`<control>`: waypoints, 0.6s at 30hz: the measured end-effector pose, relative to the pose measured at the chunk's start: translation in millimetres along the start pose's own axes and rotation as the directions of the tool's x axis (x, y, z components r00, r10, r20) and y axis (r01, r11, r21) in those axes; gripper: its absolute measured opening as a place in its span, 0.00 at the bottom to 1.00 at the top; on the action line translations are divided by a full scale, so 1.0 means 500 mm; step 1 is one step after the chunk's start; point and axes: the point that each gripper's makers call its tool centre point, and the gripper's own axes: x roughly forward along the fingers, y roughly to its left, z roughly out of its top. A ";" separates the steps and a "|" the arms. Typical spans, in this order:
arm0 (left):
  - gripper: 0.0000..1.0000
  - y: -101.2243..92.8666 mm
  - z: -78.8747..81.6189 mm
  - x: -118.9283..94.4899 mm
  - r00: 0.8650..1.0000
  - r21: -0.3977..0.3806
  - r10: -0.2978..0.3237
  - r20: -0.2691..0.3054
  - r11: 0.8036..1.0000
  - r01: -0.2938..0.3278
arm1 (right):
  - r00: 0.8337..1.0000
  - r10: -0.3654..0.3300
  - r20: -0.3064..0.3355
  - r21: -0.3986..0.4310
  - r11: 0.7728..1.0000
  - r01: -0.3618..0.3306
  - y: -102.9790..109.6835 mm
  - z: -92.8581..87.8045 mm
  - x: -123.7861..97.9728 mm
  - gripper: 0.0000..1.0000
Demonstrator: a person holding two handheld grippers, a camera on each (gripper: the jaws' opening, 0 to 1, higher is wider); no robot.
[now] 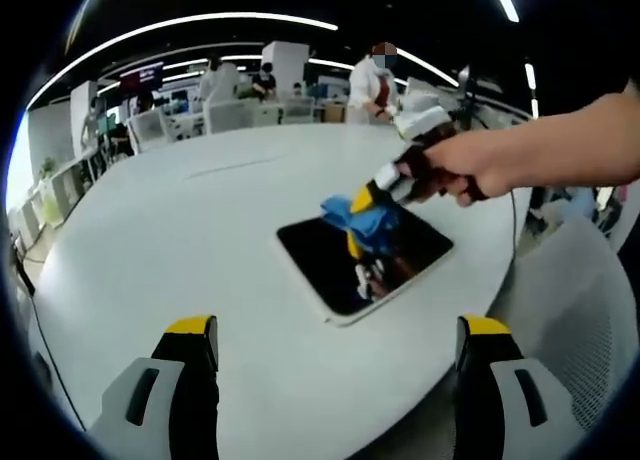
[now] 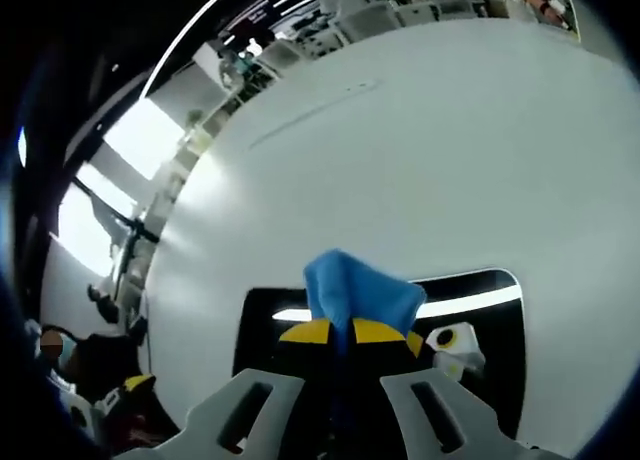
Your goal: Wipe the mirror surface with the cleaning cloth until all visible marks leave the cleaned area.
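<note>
In the right gripper view, the right gripper (image 2: 345, 332) is seen with its yellow-tipped jaws drawn close together on a blue cloth (image 2: 352, 290), which is pinched between them and bunched up above the tips. The cloth is pressed down onto the mirror (image 2: 480, 330), in whose dark glass a bright strip of ceiling light and part of the gripper are reflected. In the left gripper view, the same gripper (image 1: 372, 202) is seen coming in from the right, held in a person's hand (image 1: 470, 170), with the cloth (image 1: 362, 218) touching the far half of the mirror (image 1: 330, 260).

The left gripper (image 1: 335, 330) is held wide open, its two jaws standing well apart at the bottom of its view, and nothing is held or touched by it. It is kept above the near edge of the table (image 1: 180, 240), short of the mirror.

The mirror is laid flat on the round white table, a rounded rectangle with a pale rim. In the left gripper view its long axis is seen running from lower left to upper right, with one corner turned toward the table's near edge. No containers are seen on the table.

Beyond the table, desks and chairs are seen, and a person in white (image 1: 372, 85) is standing at the far side.
</note>
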 end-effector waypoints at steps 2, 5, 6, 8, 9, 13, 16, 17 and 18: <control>0.99 0.001 0.001 0.000 1.000 -0.002 0.001 0.003 1.000 -0.001 | 1.000 0.008 -0.008 -0.009 1.000 -0.008 0.017 -0.001 0.011 0.01; 0.99 0.001 0.002 -0.001 1.000 -0.003 0.002 0.005 1.000 -0.002 | 0.999 0.023 -0.025 -0.031 0.999 -0.023 0.050 -0.002 0.032 0.01; 0.99 0.001 0.003 -0.001 1.000 0.000 0.002 0.005 1.000 -0.002 | 0.999 0.024 -0.028 -0.041 0.999 -0.026 0.057 -0.003 0.036 0.01; 0.99 0.001 0.002 -0.001 1.000 0.004 0.002 0.003 1.000 -0.002 | 0.999 0.029 -0.034 -0.058 0.998 -0.031 0.075 -0.005 0.044 0.01; 0.99 0.001 0.002 -0.001 1.000 0.004 0.002 0.003 1.000 -0.002 | 0.999 0.027 -0.035 -0.066 0.997 -0.030 0.080 -0.005 0.047 0.01; 0.99 0.002 0.000 0.000 1.000 -0.001 0.001 -0.003 1.000 -0.001 | 0.999 0.040 -0.028 -0.053 0.998 -0.041 0.103 -0.006 0.061 0.01; 0.99 0.005 0.002 -0.002 1.000 -0.002 0.010 0.000 1.000 -0.010 | 0.998 0.051 -0.026 -0.049 0.997 -0.053 0.118 -0.008 0.067 0.01; 0.99 0.006 0.002 -0.001 1.000 -0.003 0.011 0.003 1.000 -0.011 | 0.998 0.056 -0.026 -0.048 0.997 -0.057 0.122 -0.009 0.069 0.01; 0.99 0.007 0.002 -0.001 1.000 -0.003 0.012 0.004 1.000 -0.012 | 0.998 0.059 -0.025 -0.053 0.997 -0.061 0.127 -0.010 0.071 0.01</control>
